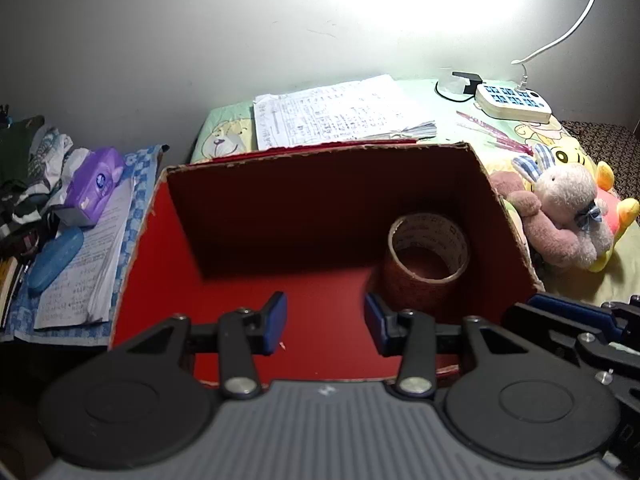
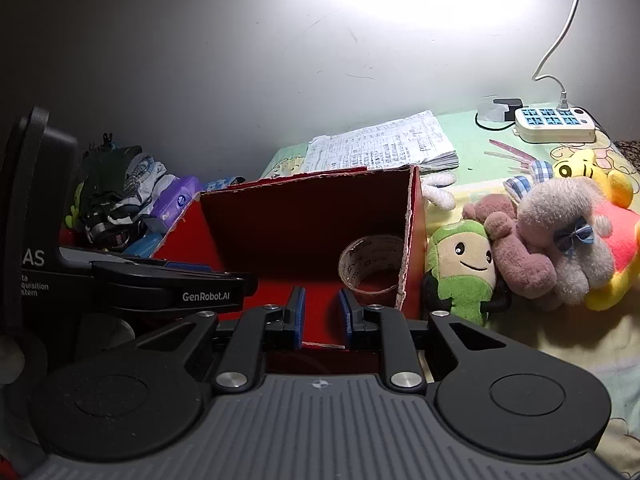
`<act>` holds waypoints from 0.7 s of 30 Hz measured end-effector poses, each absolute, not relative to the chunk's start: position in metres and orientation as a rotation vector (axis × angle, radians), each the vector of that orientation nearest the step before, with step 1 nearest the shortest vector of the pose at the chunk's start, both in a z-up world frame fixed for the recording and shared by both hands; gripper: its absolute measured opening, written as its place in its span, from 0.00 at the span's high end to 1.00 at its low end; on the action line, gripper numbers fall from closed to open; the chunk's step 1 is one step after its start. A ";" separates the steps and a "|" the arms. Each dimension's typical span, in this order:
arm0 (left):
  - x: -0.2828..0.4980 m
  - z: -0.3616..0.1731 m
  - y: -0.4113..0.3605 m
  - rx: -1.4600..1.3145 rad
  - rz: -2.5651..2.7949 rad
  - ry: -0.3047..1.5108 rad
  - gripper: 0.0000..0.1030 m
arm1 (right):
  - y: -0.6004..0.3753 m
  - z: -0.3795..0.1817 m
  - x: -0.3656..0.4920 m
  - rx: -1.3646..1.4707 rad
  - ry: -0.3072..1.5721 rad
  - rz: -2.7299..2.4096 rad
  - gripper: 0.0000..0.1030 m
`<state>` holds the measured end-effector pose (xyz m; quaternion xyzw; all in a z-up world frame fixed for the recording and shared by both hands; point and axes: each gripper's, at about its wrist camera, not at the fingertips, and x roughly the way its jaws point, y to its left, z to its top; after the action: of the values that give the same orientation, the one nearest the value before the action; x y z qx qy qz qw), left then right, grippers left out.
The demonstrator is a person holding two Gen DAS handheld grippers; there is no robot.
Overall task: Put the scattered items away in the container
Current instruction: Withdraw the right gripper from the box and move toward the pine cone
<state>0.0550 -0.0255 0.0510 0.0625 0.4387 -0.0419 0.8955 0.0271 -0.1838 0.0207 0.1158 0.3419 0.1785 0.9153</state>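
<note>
tape roll (image 1: 426, 258) already sits in the red box (image 1: 256, 216); left gripper (image 1: 325, 322) and right gripper (image 2: 320, 312) hover spread and empty, free for the toys (image 2: 556, 240).

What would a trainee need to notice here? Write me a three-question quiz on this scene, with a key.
1. True or false: the red box has nothing inside it.
2. Where do the stuffed toys lie relative to the box: A) inside it, B) outside, on its right, C) on the stack of papers?
3. Fill in: the left hand-held gripper and the right hand-held gripper are both ____, holding nothing.

Key
1. False: a roll of tape stands in the box's right corner.
2. B: they are piled on the bedsheet beside the box's right wall.
3. Open: each pair of fingers has a gap between them.
</note>
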 end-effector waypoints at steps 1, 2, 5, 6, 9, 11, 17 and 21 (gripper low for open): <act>0.053 0.051 -0.025 0.132 -0.088 0.912 0.57 | -0.186 0.021 0.025 0.247 0.699 0.369 0.80; 0.051 0.050 -0.026 0.136 -0.084 0.913 0.57 | -0.188 0.020 0.023 0.256 0.694 0.372 0.80; 0.045 0.049 -0.028 0.147 -0.069 0.923 0.56 | -0.193 0.019 0.020 0.269 0.696 0.386 0.80; 0.043 0.049 -0.029 0.147 -0.066 0.926 0.55 | -0.193 0.018 0.019 0.269 0.701 0.396 0.80; 0.033 0.050 -0.031 0.142 -0.039 0.926 0.49 | -0.196 0.015 0.017 0.260 0.713 0.435 0.80; 0.027 0.051 -0.033 0.133 -0.009 0.927 0.47 | -0.197 0.013 0.017 0.254 0.725 0.461 0.80; 0.014 0.060 -0.042 0.127 0.059 0.911 0.47 | -0.209 0.008 0.013 0.248 0.765 0.528 0.80; 0.007 0.060 -0.051 0.111 0.088 0.917 0.47 | -0.218 0.004 0.009 0.227 0.793 0.573 0.80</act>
<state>0.0074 -0.0509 0.0603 0.0536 0.4422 0.0426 0.8943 0.0095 -0.2182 0.0041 0.1088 0.3799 0.2747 0.8766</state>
